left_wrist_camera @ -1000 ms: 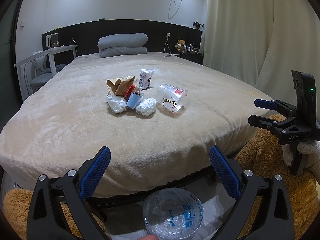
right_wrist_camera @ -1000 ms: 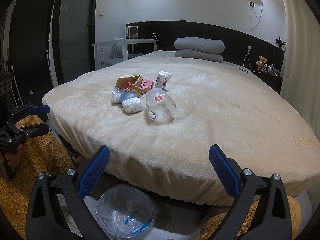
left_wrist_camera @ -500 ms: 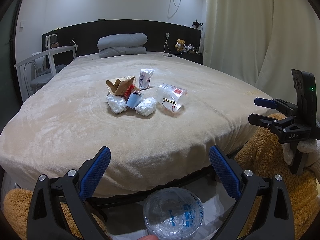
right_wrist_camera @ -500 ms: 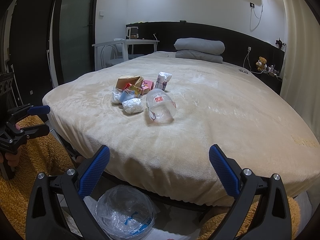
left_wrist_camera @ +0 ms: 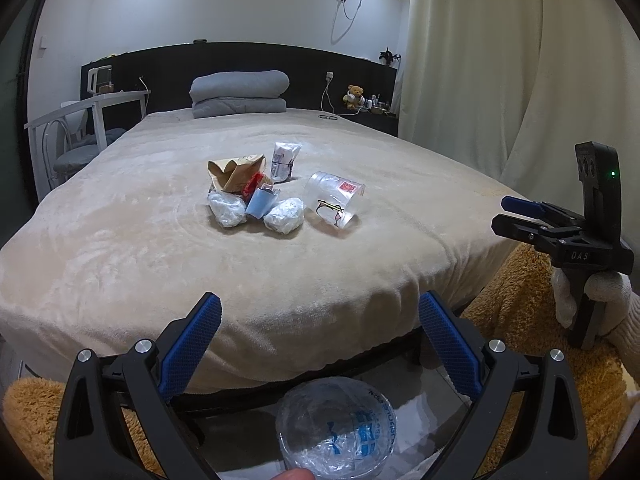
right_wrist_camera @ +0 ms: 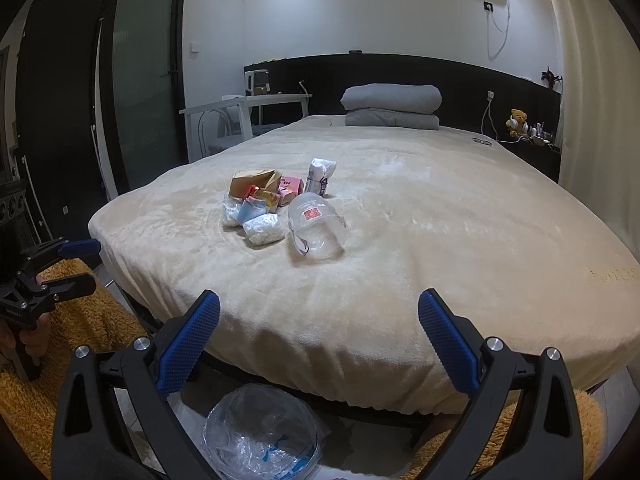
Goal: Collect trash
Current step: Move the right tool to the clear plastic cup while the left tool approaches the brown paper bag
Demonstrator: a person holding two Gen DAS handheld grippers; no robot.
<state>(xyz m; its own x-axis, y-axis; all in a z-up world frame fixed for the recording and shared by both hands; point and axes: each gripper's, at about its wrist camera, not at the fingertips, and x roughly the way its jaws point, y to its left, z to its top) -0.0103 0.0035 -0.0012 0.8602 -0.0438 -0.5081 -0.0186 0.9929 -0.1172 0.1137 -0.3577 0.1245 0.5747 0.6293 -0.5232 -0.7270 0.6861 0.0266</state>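
Observation:
A heap of trash lies mid-bed: a brown paper bag [left_wrist_camera: 236, 170], two crumpled white wads [left_wrist_camera: 285, 221], a blue cup [left_wrist_camera: 261, 203], a white packet [left_wrist_camera: 283, 160] and a clear plastic cup [left_wrist_camera: 334, 202] on its side. The right wrist view shows the same paper bag [right_wrist_camera: 254, 182], clear cup [right_wrist_camera: 318, 230] and a pink box [right_wrist_camera: 290, 188]. A bin lined with a clear bag [left_wrist_camera: 336, 428] stands on the floor below the bed's foot. My left gripper [left_wrist_camera: 320, 344] and right gripper [right_wrist_camera: 319, 340] both stand open and empty, short of the bed edge above the bin [right_wrist_camera: 262, 436].
The beige bed [left_wrist_camera: 120, 240] fills the view, with folded grey bedding [left_wrist_camera: 239, 92] at the dark headboard. A white table and chair [left_wrist_camera: 80, 128] stand to the left, curtains [left_wrist_camera: 500, 80] to the right. Shaggy orange rugs [left_wrist_camera: 516, 304] flank the bed's foot.

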